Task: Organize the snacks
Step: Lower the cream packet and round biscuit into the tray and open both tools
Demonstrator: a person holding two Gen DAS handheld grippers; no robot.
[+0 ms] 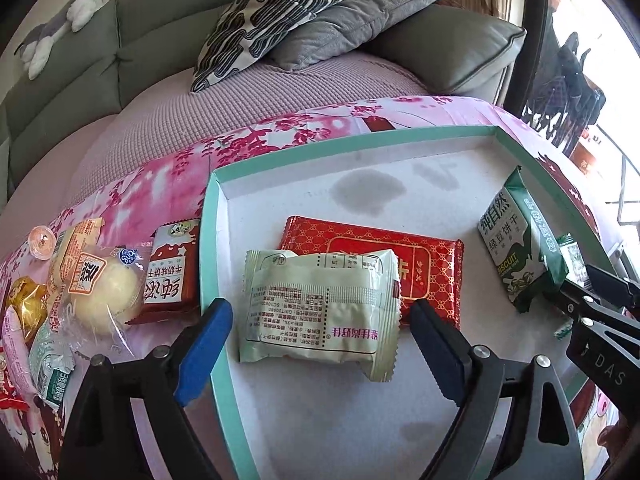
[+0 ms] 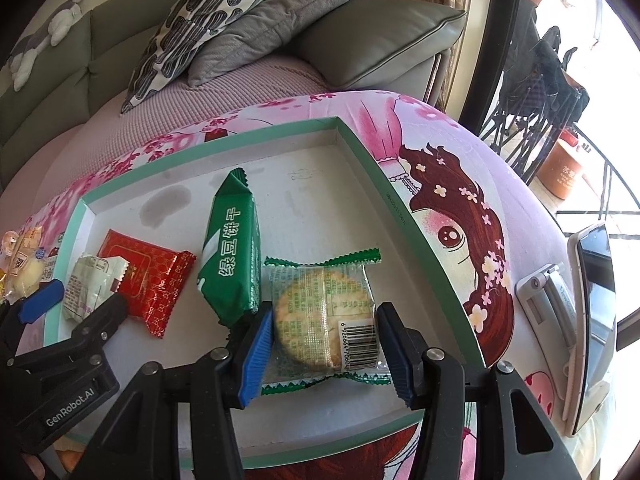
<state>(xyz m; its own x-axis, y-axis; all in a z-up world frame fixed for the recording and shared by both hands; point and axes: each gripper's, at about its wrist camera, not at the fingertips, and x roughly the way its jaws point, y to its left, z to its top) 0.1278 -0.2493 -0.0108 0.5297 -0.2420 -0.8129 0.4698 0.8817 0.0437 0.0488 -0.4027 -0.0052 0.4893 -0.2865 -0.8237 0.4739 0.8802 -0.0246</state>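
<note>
A: Where, the pale green foil snack packet (image 1: 312,320)?

B: Lying flat on the floor of the shallow white cardboard tray with the mint-green rim (image 1: 208,240), printed back upward, far edge overlapping the red gold-patterned flat packet (image 1: 432,264).

A: And the left tool (image 1: 320,308)?

B: Spread wide, gripping nothing. Blue pads on either side of the pale packet, clear of it, the left pad over the tray's rim.

A: Right tool (image 2: 325,316)?

B: Jaws parted around the clear round-cracker packet with green crimped ends (image 2: 324,316), resting on the tray floor. Pads very close at both sides of the wrapper, without a visible squeeze.

A: Beside that one?

B: Just to its left, the dark green biscuit pack with white lettering (image 2: 234,248), lying lengthwise and touching or nearly touching the cracker wrapper. Further left, the red packet and the pale one.

A: Outside the tray?

B: To the left, on the counter's pink blossom-print cloth (image 1: 160,184), a loose pile of wrapped snacks (image 1: 92,280), with a brown-red biscuit pack closest to the tray wall. On the right, a phone propped on a white stand (image 2: 596,320).

A: Behind?

B: A grey-green sofa (image 1: 60,80) with a black-and-white patterned cushion (image 1: 276,12) leaning on a grey one.
</note>
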